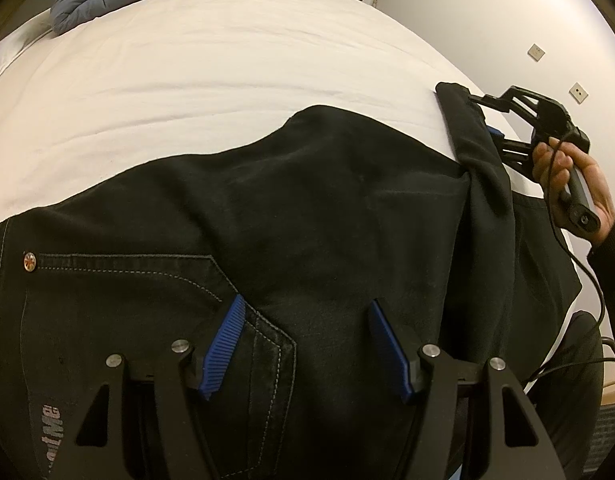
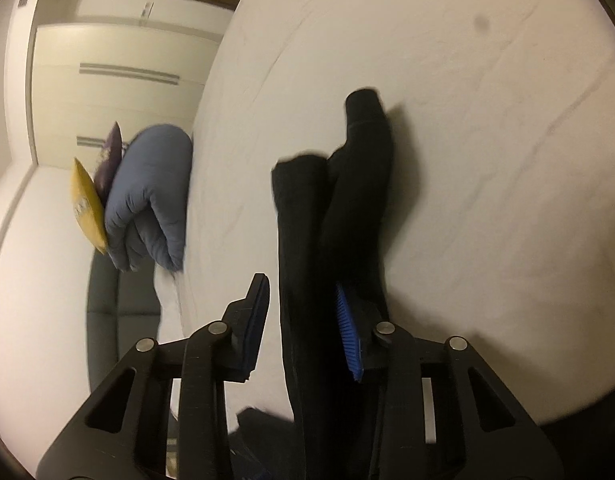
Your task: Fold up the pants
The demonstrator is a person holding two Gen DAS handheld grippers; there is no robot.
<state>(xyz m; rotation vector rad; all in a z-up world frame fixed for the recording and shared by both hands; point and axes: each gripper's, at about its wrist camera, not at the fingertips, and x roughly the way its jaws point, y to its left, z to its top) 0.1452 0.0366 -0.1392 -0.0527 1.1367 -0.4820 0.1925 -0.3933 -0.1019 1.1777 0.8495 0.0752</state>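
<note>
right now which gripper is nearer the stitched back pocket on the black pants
Left. The left gripper hovers open right above the stitched back pocket near the waist. The right gripper is away at the raised pant leg, with that fabric between its jaws.

Black pants (image 1: 307,200) are matt denim-like cloth with pale stitching and a shiny metal rivet (image 1: 29,261); the bed sheet (image 1: 211,80) is white cloth, lightly creased; the left gripper (image 1: 307,344) shows ribbed blue pads, matt black plastic, bright metal pins; the quilt (image 2: 149,196) is puffy grey-blue fabric.
</note>
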